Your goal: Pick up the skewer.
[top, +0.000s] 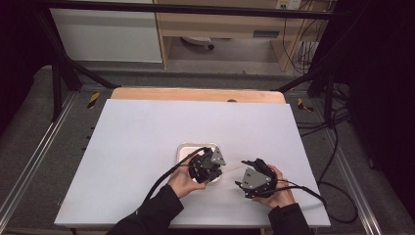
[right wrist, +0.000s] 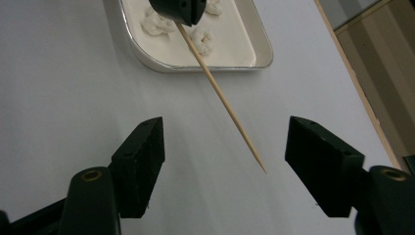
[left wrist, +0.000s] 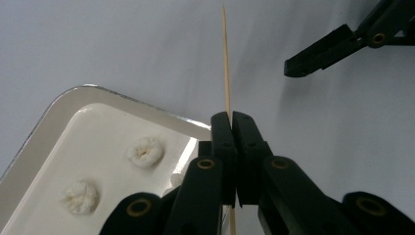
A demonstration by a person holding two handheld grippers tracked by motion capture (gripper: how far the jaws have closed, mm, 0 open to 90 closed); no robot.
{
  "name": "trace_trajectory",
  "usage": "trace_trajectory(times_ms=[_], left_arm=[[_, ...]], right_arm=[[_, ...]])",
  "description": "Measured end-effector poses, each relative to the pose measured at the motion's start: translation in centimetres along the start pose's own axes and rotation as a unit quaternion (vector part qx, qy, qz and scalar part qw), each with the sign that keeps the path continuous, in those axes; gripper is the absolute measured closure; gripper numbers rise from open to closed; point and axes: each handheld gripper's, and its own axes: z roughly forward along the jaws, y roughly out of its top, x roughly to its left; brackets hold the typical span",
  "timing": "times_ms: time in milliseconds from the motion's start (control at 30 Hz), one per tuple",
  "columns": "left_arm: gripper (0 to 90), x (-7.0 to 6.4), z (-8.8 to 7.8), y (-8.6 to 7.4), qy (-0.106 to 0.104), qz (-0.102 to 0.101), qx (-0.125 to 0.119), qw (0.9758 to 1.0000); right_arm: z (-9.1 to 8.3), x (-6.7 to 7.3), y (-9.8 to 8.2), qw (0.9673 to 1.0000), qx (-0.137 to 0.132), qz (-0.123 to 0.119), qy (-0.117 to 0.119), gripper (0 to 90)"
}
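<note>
The left gripper (left wrist: 232,122) has its two black jaws pressed tight on a thin wooden stick (left wrist: 226,63), pinching it low down so most of it pokes out past the jaws. It holds the stick in the air, just past the edge of a white tray (left wrist: 29,147) with little white puffy bits (left wrist: 145,151) lying in it. The stick points away from the tray and straight across the white table (top: 147,127) at the right gripper (right wrist: 225,161). That one has its jaws spread apart, and the sharp tip of the stick (right wrist: 222,100) hangs in the gap between them, not touching either side. From above, the two grippers sit close together, left gripper (top: 208,166) over the tray and right gripper (top: 254,178) beside it. I think the right one would have to close across the stick's length near the tip to take hold.
</note>
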Motion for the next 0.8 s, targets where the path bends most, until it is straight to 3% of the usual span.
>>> trace_trajectory(times_ms=[333,667,800], left_arm=[[88.7,-0.4,0.4,0.8,-0.012,0.013,0.006,0.9998],[88.7,-1.1,0.7,1.2,-0.025,0.026,0.009,0.9993],[88.7,-1.3,0.8,1.3,-0.028,0.029,0.010,0.9991]], right_arm=[[0.3,0.2,0.4,0.9973,0.008,-0.073,0.004,49.5],[0.6,0.4,0.3,0.9926,0.014,-0.121,0.005,63.0],[0.7,0.5,0.2,0.9916,0.018,-0.128,0.007,70.5]])
